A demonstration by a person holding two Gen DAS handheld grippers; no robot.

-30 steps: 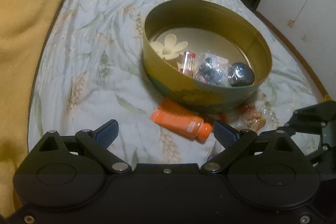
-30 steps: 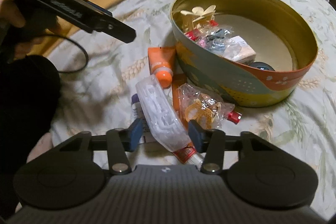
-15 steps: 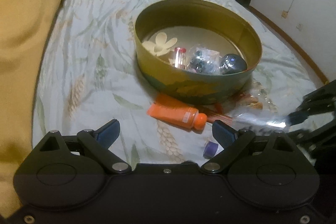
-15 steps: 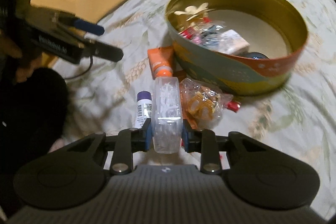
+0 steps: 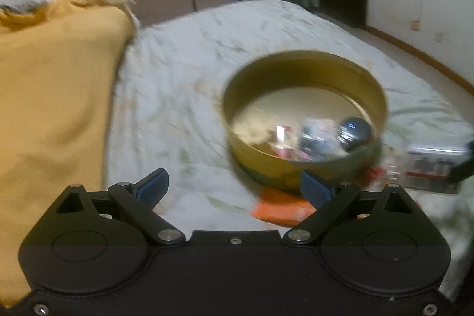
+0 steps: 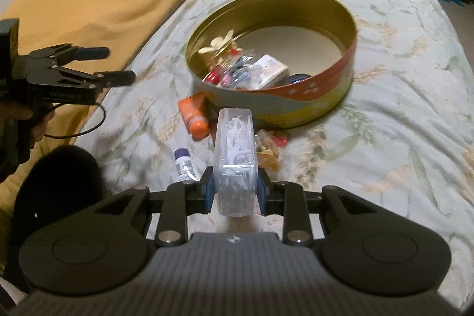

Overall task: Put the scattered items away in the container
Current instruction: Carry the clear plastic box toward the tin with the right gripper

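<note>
right tool (image 6: 234, 191): clamped on clear plastic case (image 6: 234, 156), lifted short of tin (image 6: 311, 96) | left tool (image 5: 234, 187): spread, empty | advice: clear tin's near rim, release low inside

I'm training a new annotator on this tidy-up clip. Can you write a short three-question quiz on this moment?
1. True or false: the right hand-held gripper is shut on the clear plastic case.
2. Which lies on the bedspread outside the round tin? A) cream flower clip B) orange tube C) dark round gadget
3. Fill in: the left hand-held gripper is ____ and holds nothing.

Key: 1 true. 2 B: the orange tube lies beside the tin; the flower clip and dark gadget are inside. 3 open.
</note>
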